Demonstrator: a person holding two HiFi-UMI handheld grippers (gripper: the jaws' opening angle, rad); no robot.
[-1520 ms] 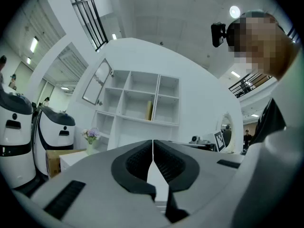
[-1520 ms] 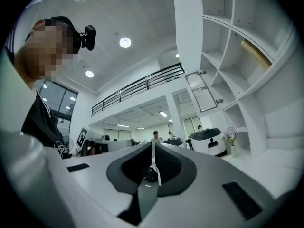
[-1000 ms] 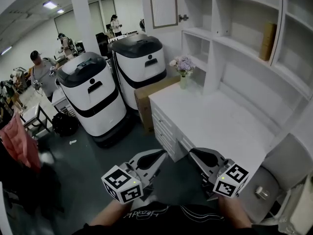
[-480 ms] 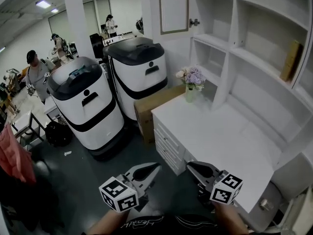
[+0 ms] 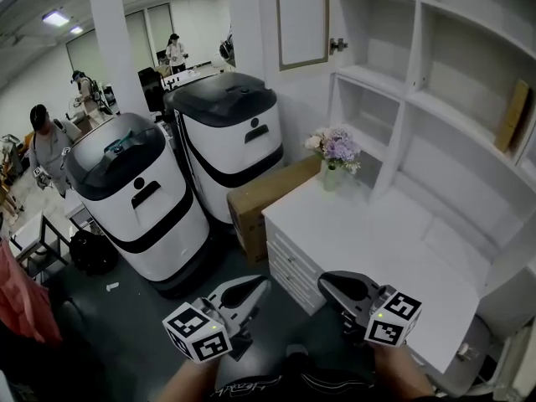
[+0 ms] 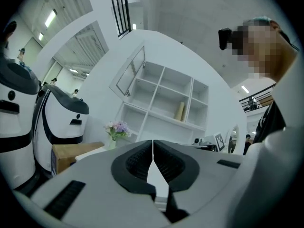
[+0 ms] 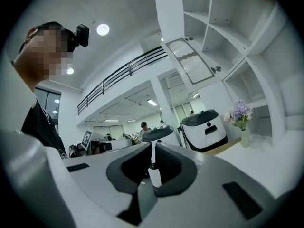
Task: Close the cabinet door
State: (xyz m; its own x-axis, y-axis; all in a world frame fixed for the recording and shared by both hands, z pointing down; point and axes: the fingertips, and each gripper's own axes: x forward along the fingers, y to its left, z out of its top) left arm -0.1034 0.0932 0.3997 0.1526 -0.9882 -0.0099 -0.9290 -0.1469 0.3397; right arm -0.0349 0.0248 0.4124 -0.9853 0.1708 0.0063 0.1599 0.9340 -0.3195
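Meeting along one seam, the left gripper's [image 6: 153,142] jaws are closed on nothing. The right gripper's [image 7: 153,146] jaws are also drawn together, with only a thin slit between them and nothing in it. Both grippers point level, side by side just off the desk's [image 5: 394,249] near left corner, over the floor.

The door [image 5: 301,19] is well apart from both pairs of fingers, high above the desk's far left end. It stands open, swung clear of the top-left compartment of the shelves [image 5: 419,82] that rise from the desk's back edge. A small knob [image 5: 337,45] sits at the door edge nearest the shelves.

The head view's upper edge cuts off the door's top, and its right edge cuts off the desk's far right end and the outer shelves. The marker cubes cover most of the person's hands. A tan upright thing [image 5: 512,115] stands in a shelf compartment above the desk's right part; whether it is a book or a box cannot be told. A grey rounded shape below the desk's right end is also unclear.

The desk is white and bare except for flowers [image 5: 335,151] in a vase at its far left corner. A cardboard box [image 5: 268,198] sits against the desk's left side, with two white, black-topped machines [image 5: 226,141] just beyond it on the dark floor [image 5: 142,308]. Farther left of the desk are a white pillar [image 5: 105,48] and several people [image 5: 46,145] in a large lit hall.
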